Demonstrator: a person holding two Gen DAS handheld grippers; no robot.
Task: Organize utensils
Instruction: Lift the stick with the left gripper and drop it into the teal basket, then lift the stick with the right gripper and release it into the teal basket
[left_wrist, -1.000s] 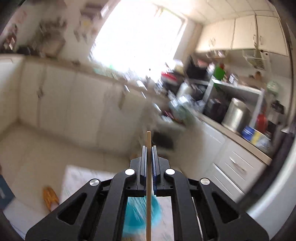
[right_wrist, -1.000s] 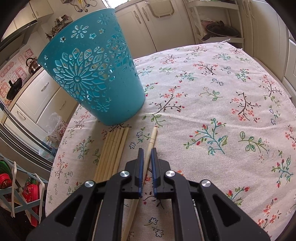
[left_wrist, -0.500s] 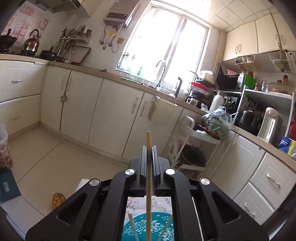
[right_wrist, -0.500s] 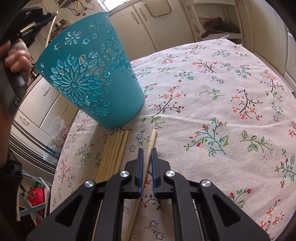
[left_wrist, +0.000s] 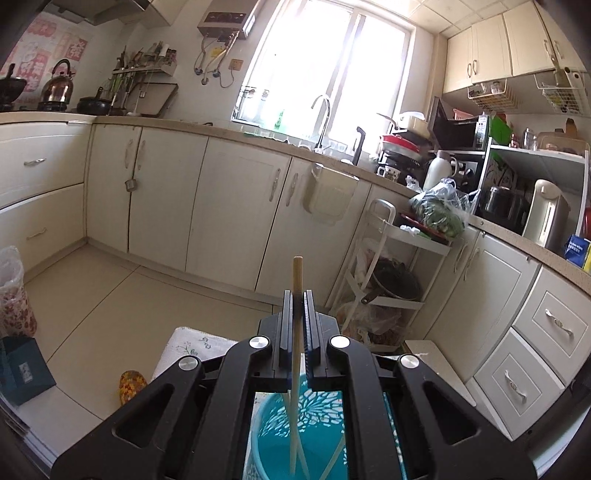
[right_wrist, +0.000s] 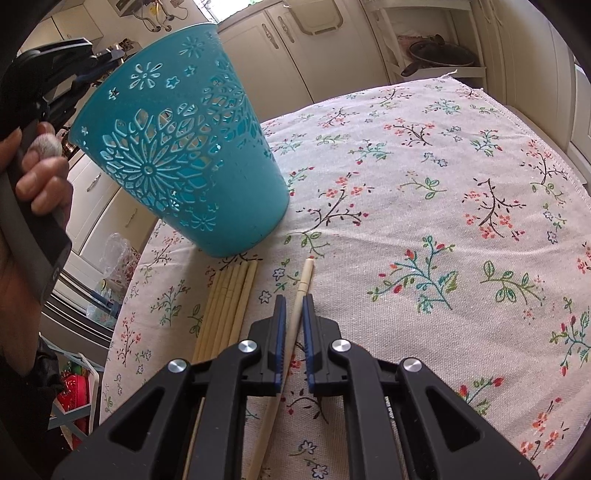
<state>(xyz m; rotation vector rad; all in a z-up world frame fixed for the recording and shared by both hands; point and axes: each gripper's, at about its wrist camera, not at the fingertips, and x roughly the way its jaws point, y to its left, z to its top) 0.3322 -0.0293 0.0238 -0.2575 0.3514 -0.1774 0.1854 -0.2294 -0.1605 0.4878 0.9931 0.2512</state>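
A teal cut-out basket (right_wrist: 184, 158) stands on the flowered tablecloth (right_wrist: 424, 177). Straight above the teal basket (left_wrist: 317, 435), my left gripper (left_wrist: 297, 295) is shut on a wooden chopstick (left_wrist: 297, 273). That stick stands upright and its lower end reaches inside the basket, beside two other sticks. A hand carries the left gripper (right_wrist: 92, 55) at the basket's rim in the right wrist view. My right gripper (right_wrist: 294, 301) sits low over the cloth. Its narrow jaws close on a pale chopstick (right_wrist: 306, 273) that lies flat there. Several more chopsticks (right_wrist: 229, 306) lie bundled just left of it.
Cream kitchen cabinets (left_wrist: 236, 206) and a worktop with a sink tap (left_wrist: 323, 118) run along the far wall. A white trolley (left_wrist: 391, 266) holding a pan stands past the table's far edge. The cloth's hemmed edge (right_wrist: 535, 136) curves round on the right.
My left gripper has sunk towards the basket, bringing the chopstick's lower end inside it. The hand and left gripper have come into the right wrist view. The right gripper has stayed put.
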